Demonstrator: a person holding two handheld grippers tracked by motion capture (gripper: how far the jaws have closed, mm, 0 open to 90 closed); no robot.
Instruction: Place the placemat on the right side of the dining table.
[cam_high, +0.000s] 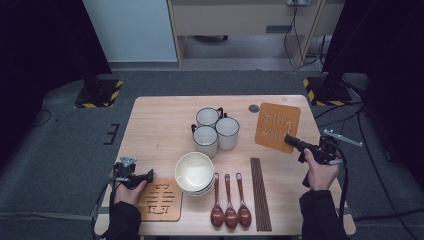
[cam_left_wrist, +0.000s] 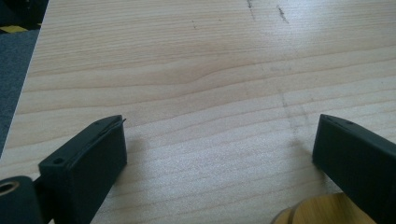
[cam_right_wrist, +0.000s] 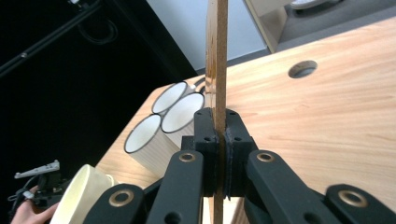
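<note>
The square orange-brown wooden trivet with cut-out slots (cam_high: 277, 124) sits at the far right of the light wooden table (cam_high: 160, 125), gripped at its near edge by the right gripper (cam_high: 290, 139). In the right gripper view the jaws are pressed flat against both faces of the thin board (cam_right_wrist: 216, 56), which stands on edge between them. A second wooden trivet of the same kind (cam_high: 160, 200) lies flat at the near left, just beside the left gripper (cam_high: 145, 176); the left gripper view shows its jaws spread wide with bare table between them and a rounded trivet corner (cam_left_wrist: 317, 212) by one jaw.

Three white enamel mugs with dark rims (cam_high: 215, 129) stand clustered at the centre, and the right gripper view shows their insides empty. The stack of cream ceramic bowls (cam_high: 195, 172) in front of them also holds nothing.

The high view alone shows three brown wooden spoons (cam_high: 230, 202) lying side by side, with dark brown chopsticks (cam_high: 260, 192) to their right. The right gripper view gives the trivet's thin edge.
</note>
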